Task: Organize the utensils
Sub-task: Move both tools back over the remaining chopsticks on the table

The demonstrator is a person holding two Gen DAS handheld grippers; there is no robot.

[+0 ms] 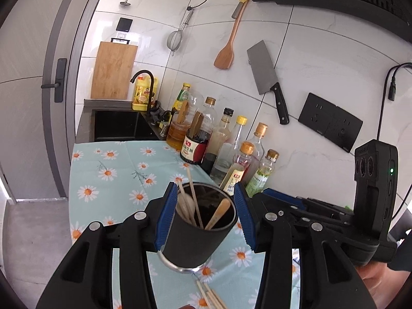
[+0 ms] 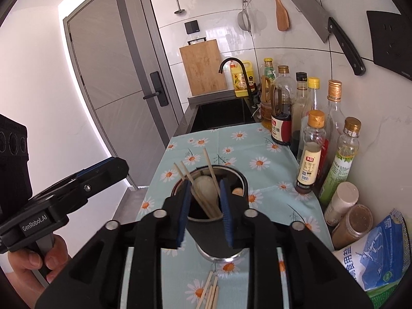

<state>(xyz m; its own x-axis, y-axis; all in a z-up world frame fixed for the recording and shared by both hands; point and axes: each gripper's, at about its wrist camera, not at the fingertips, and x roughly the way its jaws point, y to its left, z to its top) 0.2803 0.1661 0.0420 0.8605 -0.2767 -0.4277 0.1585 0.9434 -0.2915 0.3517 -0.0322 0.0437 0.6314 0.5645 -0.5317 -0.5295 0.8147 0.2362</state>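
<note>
A black cup (image 1: 190,242) stands on the daisy-print cloth (image 1: 110,172) with chopsticks, a white spoon (image 1: 185,203) and a wooden spoon (image 1: 221,211) upright in it. My left gripper (image 1: 204,188) is open just in front of the cup, its blue pads either side of it in the picture with nothing pinched. My right gripper (image 2: 205,184) is open too, hovering over the same cup (image 2: 208,239), with the white spoon (image 2: 206,185) and chopsticks showing between its pads. Several loose chopsticks (image 2: 209,293) lie on the cloth near me. A hand holds each gripper.
Sauce and oil bottles (image 2: 311,152) line the tiled wall on the right, with spice jars (image 2: 352,224) and a salt bag (image 2: 381,257) nearer. A black sink (image 2: 221,114) and tap lie beyond the cloth. A cleaver (image 1: 267,77) and wooden spatula (image 1: 228,49) hang above.
</note>
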